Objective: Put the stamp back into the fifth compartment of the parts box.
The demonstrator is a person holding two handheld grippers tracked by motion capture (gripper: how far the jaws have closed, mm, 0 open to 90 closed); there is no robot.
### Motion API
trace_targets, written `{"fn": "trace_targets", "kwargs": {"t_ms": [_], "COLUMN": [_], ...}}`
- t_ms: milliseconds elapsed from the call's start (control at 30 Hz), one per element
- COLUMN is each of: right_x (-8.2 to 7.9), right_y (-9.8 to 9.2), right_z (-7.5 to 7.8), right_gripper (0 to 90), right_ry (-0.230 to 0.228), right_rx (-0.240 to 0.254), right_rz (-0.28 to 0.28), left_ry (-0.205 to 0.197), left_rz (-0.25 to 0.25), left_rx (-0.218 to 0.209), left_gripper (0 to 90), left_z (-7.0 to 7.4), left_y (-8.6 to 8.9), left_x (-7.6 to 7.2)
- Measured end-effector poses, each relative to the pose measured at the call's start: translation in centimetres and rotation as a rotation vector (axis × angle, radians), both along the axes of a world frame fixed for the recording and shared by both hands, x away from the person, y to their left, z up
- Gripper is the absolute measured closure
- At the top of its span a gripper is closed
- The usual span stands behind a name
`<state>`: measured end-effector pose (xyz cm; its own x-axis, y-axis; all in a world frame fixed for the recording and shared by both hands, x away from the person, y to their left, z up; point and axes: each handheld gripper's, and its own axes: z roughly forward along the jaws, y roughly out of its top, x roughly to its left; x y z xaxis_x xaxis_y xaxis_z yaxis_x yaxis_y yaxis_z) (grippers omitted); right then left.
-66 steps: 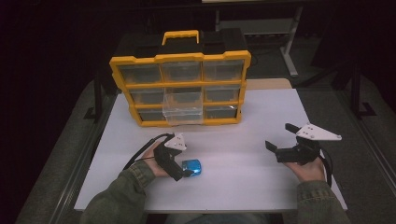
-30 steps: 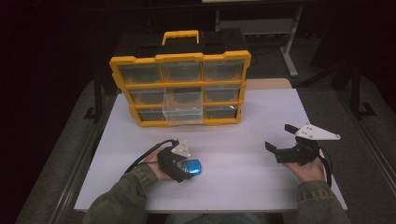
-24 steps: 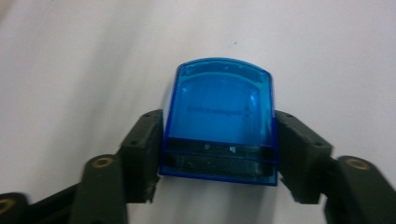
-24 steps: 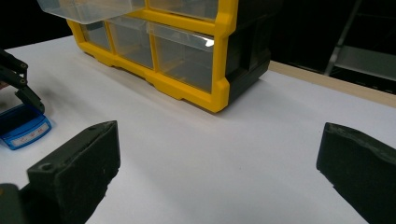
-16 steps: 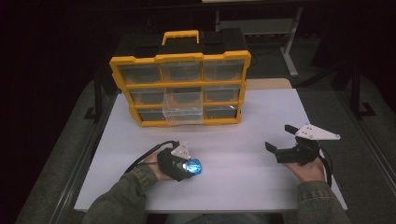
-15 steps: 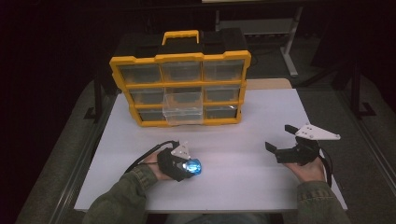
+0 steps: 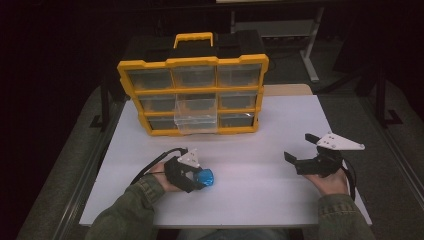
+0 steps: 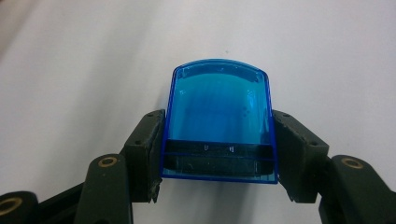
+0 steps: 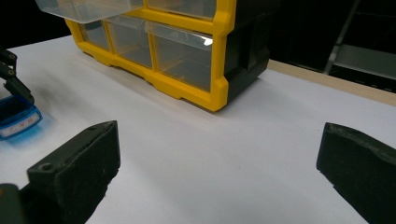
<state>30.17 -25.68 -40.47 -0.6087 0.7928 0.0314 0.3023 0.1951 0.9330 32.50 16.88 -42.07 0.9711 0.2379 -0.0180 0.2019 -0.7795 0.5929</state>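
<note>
A small blue see-through box (image 8: 218, 93) lies on the white table (image 7: 260, 200) at the front left. My left gripper (image 8: 218, 125) is shut on it, with a black pad pressing on each side of the box. From above, the left gripper (image 7: 199, 181) holds the blue box (image 7: 206, 176) low over the table. My right gripper (image 7: 298, 146) stands open at the front right with nothing between its jaws. The right gripper (image 9: 219, 140) faces the yellow drawer organizer (image 9: 217, 70), and the blue box (image 9: 16, 119) lies far to its left.
The yellow organizer (image 7: 192, 61) with clear drawers stands upright at the back of the table. Its middle drawer (image 7: 196, 116) is pulled out toward me. The table's front edge runs just below both hands. Dark floor and metal frames surround the table.
My left gripper moved onto the blue box and its jaws closed on the box's sides. The right hand has kept still.
</note>
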Motion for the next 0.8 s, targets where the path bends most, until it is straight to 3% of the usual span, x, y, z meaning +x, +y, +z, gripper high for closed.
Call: {"fn": "trace_targets", "kwargs": {"t_ms": [167,800], "right_x": [0.0,-0.1], "right_y": [0.1,0.0], "right_z": [0.0,0.1], "right_gripper": [0.0,0.0], "right_ry": [0.002,0.000], "right_rx": [-0.001,0.003], "right_rz": [0.001,-0.005], "left_ry": [-0.007,-0.031], "left_rz": [0.004,-0.007], "left_rx": [-0.002,-0.025], "left_gripper": [40.2,40.3], "left_z": [0.8,5.9], "left_y": [0.5,2.1], "left_x": [0.2,0.8]}}
